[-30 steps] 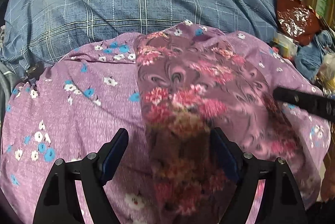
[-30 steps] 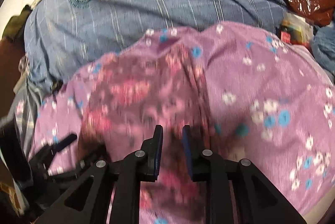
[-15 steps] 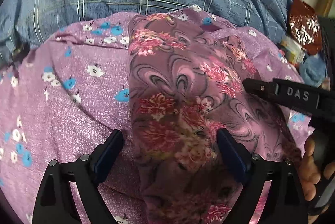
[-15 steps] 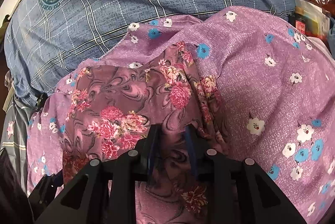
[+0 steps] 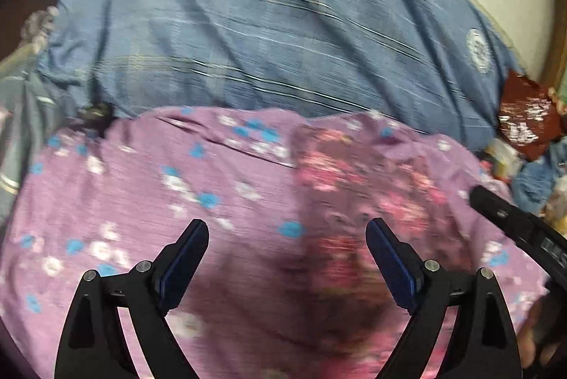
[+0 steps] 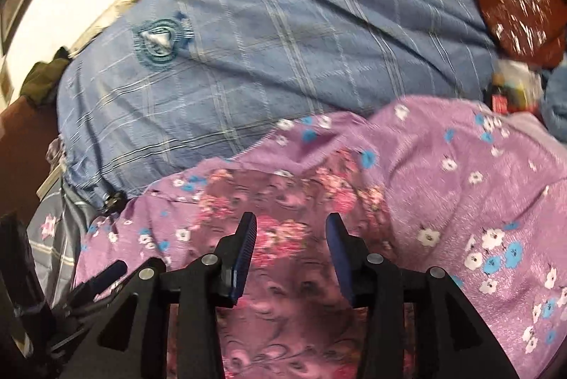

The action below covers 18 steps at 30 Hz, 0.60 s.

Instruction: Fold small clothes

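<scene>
We see more of the blue plaid quilt [image 6: 283, 53] at twelve o'clock than before. The mauve rose-print garment [image 6: 283, 237] lies on the lilac flowered cloth [image 5: 149, 202], blurred. Our right gripper [image 6: 290, 255] has just been opening, off the garment; our left gripper [image 5: 287, 258] stays spread, holding nothing.

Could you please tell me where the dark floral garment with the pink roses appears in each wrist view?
Left wrist view: the dark floral garment lies right of centre on the lilac flowered cloth.
Right wrist view: it lies at lower centre, running under the right claw.
Shared landmark: the blue plaid bedding behind.
</scene>
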### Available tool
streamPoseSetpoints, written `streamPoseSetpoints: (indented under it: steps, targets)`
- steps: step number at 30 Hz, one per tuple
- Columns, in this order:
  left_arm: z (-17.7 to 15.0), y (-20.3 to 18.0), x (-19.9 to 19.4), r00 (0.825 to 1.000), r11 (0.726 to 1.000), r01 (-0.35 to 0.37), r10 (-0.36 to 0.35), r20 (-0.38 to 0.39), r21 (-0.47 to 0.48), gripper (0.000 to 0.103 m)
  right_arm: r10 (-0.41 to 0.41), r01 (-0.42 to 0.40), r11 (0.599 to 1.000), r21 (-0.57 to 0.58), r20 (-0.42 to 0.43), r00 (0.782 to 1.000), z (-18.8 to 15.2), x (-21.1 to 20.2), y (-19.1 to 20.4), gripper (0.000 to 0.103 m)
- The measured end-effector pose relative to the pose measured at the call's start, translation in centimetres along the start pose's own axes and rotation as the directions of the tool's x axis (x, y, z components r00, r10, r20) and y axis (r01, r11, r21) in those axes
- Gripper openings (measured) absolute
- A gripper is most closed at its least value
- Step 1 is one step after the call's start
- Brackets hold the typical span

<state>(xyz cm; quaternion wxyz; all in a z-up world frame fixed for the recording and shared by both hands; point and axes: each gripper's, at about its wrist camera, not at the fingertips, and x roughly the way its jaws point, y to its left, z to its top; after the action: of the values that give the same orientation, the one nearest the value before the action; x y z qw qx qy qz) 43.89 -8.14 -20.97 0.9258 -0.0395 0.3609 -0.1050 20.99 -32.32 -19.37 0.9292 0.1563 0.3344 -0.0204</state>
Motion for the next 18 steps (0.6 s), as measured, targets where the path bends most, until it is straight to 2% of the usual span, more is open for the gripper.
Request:
streamPoseSetpoints:
  steps: [4,6,10,12,18]
  targets:
    - [-0.3,0.2,-0.7,0.988,0.988,-0.145,0.141,0.057,0.056,0.091,-0.029,0.025,0.989,-0.147,-0.025,0.999,-1.7,0.5,3.4,0.043]
    - [-0.4,0.1,-1.1,0.982,0.983,-0.176,0.172,0.08,0.059,0.091,-0.061,0.052,0.976,-0.21,-0.037,0.997,-2.3,1.0,4.6,0.042]
    - [-0.8,-0.6,-2.1,0.973,0.977,-0.203,0.193,0.127,0.068,0.091,-0.142,0.129,0.954,-0.272,-0.027,0.99,-2.9,1.3,4.9,0.041]
    - [-1.3,-1.1,-2.5,0.97,0.975,-0.208,0.195,0.147,0.077,0.091,-0.152,0.139,0.957,-0.254,-0.03,0.988,-2.6,1.3,4.3,0.041]
    - [-2.5,-1.8,-3.9,0.98,0.989,-0.133,0.122,0.158,0.064,0.091,-0.232,0.223,0.944,-0.243,-0.009,0.973,-2.3,0.7,3.1,0.041]
